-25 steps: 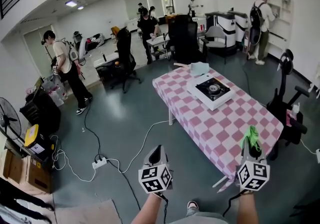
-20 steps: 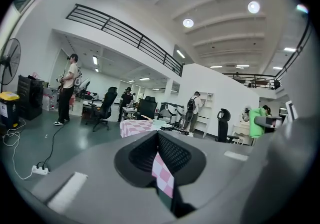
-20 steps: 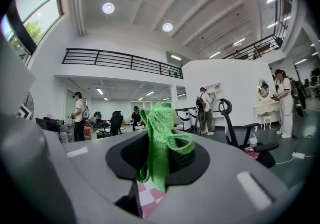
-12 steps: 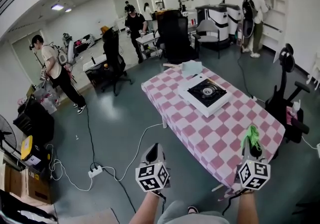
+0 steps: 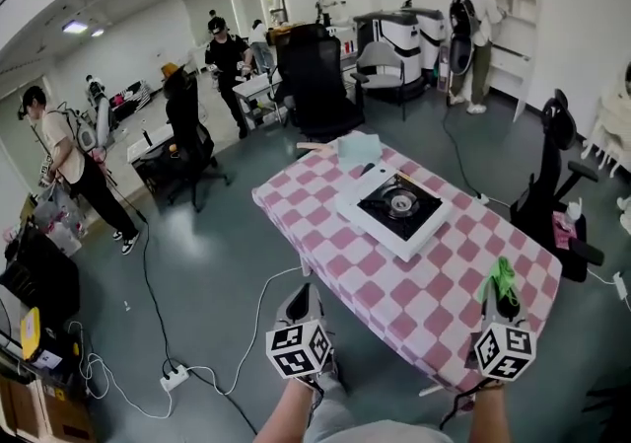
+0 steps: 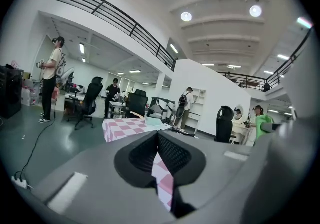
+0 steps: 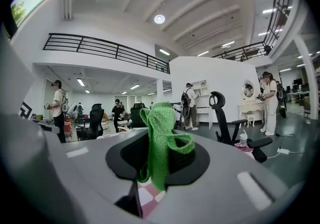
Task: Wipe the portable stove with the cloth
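Head view, portable stove (image 5: 399, 206): white body, black top, flat on the far half of the surface, set askew to its edges, well apart from both grippers.
Cloth (image 5: 499, 271): green, bunched, pinched upright in the right hand-held gripper, with a fold drooping over the tips in the right gripper view.
Right hand-held gripper (image 5: 500, 293): grasping the cloth, seen against the near right corner of the surface.
Left hand-held gripper (image 5: 307, 298): clenched, tips together with nothing between, seen against the floor just beside the near left edge.
Surface (image 5: 325, 209): pink-and-white checked cover, bare squares all round the stove and from it down to the near edge.
Far end: pale teal folded item (image 5: 360, 147) just beyond the stove, near that edge.
Left side: open grey floor (image 5: 217, 234), crossed by a white cable (image 5: 264, 285) running to a power strip (image 5: 174, 375).
Right side: black chair (image 5: 552, 184) near the long edge, with less room than on the left.
Far side: black office chair (image 5: 314, 86) beyond the far end, people standing well apart in the background.
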